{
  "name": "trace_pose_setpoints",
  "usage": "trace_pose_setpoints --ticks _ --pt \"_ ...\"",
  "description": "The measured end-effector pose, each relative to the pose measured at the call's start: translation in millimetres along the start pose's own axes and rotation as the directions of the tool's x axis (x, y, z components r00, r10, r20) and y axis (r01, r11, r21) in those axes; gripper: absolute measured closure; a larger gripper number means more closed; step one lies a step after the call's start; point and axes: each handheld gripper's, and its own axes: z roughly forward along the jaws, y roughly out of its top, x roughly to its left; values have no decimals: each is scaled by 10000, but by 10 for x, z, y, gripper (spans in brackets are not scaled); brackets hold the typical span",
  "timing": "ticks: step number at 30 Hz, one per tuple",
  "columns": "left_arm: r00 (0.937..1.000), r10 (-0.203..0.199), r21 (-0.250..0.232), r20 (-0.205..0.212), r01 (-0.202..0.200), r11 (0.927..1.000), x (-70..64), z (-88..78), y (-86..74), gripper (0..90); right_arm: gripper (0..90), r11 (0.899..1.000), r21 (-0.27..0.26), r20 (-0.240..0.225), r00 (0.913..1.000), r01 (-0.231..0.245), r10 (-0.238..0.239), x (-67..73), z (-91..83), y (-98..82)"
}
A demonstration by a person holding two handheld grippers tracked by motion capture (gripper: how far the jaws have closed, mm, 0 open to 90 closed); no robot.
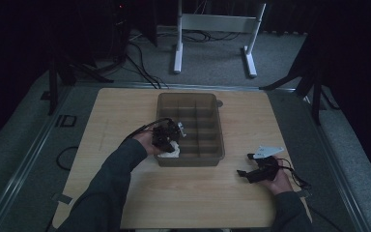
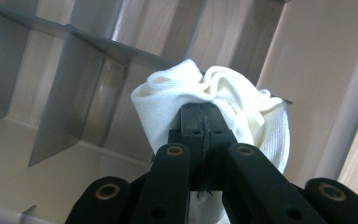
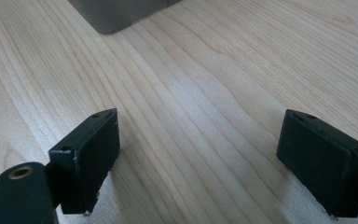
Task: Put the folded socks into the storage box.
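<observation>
High view, left gripper: I am holding the left gripper (image 1: 168, 140) over the near left corner of the divided bin (image 1: 211, 102), its jaws closed on a white cloth (image 1: 170, 152) that is hanging at the bin's front wall.
High view, right gripper: the right gripper (image 1: 251, 166) is resting on the table (image 1: 125, 111), well apart from the bin.
High view, room: the room is dark; cables and a white frame (image 1: 217, 24) are standing on the grey floor (image 1: 207, 63) behind.
Left gripper view, grip: the jaws are pinching the bunched white cloth (image 2: 168, 98) above a compartment by the bin wall.
Left gripper view, advice: I am judging that I should lower it fully between the dividers (image 2: 60, 98) before letting go, so no fold is catching on the rim.
Right gripper view, jaws: they are standing wide apart, gripping nothing, over bare wood grain (image 3: 191, 93).
</observation>
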Motion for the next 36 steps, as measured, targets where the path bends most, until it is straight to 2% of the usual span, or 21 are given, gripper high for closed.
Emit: trace_pose_setpoints --ticks 29,33,36 --pt "9998 112 48 -174 -111 9999 -30 46 -2 900 126 10000 -8 4 10000 13 -13 -1 1 0" --pt "9998 100 152 -169 -98 9998 -37 84 4 900 126 10000 -8 4 10000 11 -11 -1 1 0" --pt "9994 252 359 -216 -244 9991 -39 106 13 900 126 10000 -6 3 10000 10 -10 -1 1 0"
